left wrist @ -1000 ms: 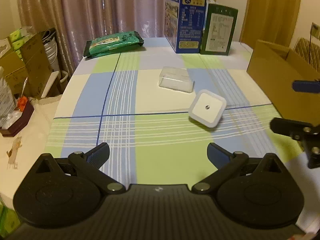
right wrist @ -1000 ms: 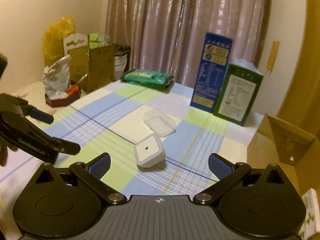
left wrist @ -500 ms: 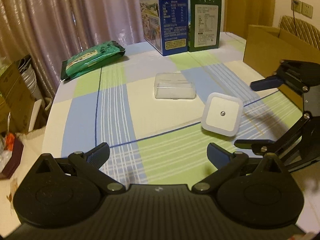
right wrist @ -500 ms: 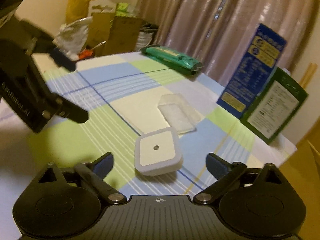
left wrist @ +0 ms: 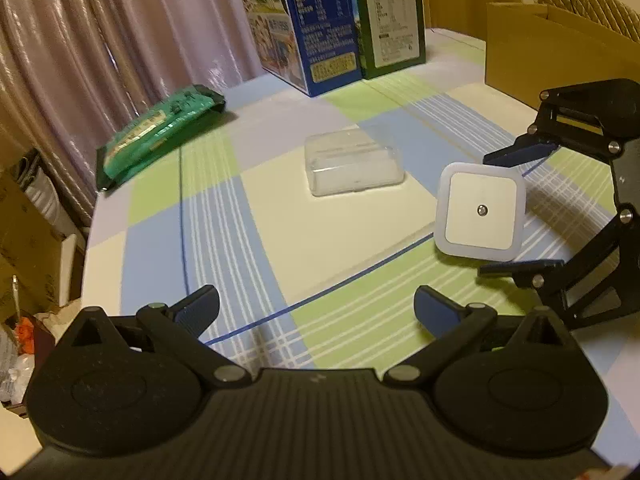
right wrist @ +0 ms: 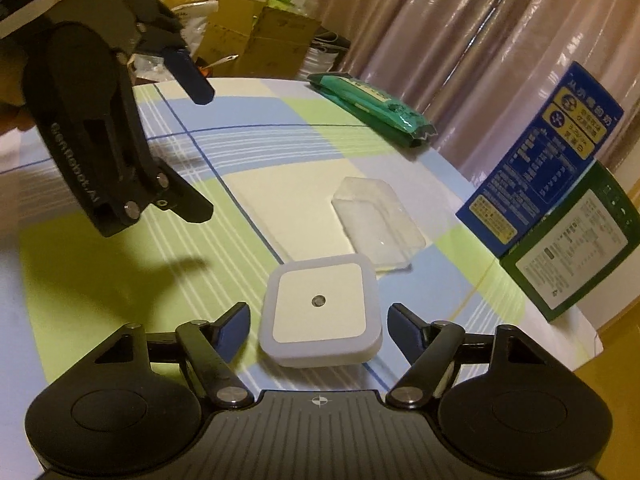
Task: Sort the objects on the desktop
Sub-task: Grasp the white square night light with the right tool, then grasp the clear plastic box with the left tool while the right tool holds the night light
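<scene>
Your right gripper point(right wrist: 318, 320) is sitting low around the white square night light point(right wrist: 320, 312), which is lying flat on the checked tablecloth point(right wrist: 248, 136) with one finger on each side. Its jaws have just been closing in, yet slim gaps are still showing between the blue pads point(right wrist: 234, 326) and the light's sides, so nothing is clamped. From the left wrist view the same gripper point(left wrist: 520, 210) is reaching in from the right edge, its body cut off by the frame, and the light point(left wrist: 480, 212) is sitting between its two tips.

Your left gripper point(left wrist: 316, 308) is hovering over bare cloth with jaws spread wide and nothing between them. In the right wrist view its upper part is running out of frame at top left.

The clear plastic box point(right wrist: 376, 224) is lying just beyond the light; you cannot make out any contents. The green packet point(left wrist: 160, 132) is lying near the far edge. The blue carton point(left wrist: 308, 24) and green carton point(left wrist: 392, 16) are standing side by side, tops cut off. The cardboard box point(left wrist: 552, 52) is only partly showing at right.
</scene>
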Tool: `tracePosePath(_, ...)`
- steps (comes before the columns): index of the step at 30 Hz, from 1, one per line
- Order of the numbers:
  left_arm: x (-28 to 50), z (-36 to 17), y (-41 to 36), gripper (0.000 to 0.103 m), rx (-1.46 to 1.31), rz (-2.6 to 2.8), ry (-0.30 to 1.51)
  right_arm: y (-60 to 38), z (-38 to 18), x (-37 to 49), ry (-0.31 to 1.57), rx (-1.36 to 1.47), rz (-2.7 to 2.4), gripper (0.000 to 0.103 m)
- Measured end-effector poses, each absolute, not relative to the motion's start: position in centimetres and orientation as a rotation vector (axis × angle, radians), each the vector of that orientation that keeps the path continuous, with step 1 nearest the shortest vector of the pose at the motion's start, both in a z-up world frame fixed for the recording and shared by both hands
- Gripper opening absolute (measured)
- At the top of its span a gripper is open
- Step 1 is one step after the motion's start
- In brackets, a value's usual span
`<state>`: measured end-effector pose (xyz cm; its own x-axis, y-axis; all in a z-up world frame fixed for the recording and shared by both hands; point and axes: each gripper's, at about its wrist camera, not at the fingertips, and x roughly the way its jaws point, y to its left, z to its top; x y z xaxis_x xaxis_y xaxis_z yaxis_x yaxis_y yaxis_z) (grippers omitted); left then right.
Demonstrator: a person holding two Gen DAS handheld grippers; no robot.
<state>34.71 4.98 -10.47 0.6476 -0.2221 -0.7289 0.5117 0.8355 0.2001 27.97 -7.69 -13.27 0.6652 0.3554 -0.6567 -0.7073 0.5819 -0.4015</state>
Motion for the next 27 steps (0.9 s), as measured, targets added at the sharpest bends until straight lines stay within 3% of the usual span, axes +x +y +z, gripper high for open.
tracePosePath(2,34.9,-10.6,4.7,0.102,0.437,-0.452,0.753,-7.6,-13.5,28.1,0.554,-0.712,0.655,0.063)
tracePosePath(11,36.9,-11.2,3.1,0.102,0.485,-0.529,0.717,-9.4,-12.4,28.8,0.57,-0.647,0.631,0.063)
tracePosePath(27,43.5,-12.5,-1.4,0.102,0.198,-0.441,0.696,-16.2,-9.7,35.6,0.684,-0.284,0.343,0.062)
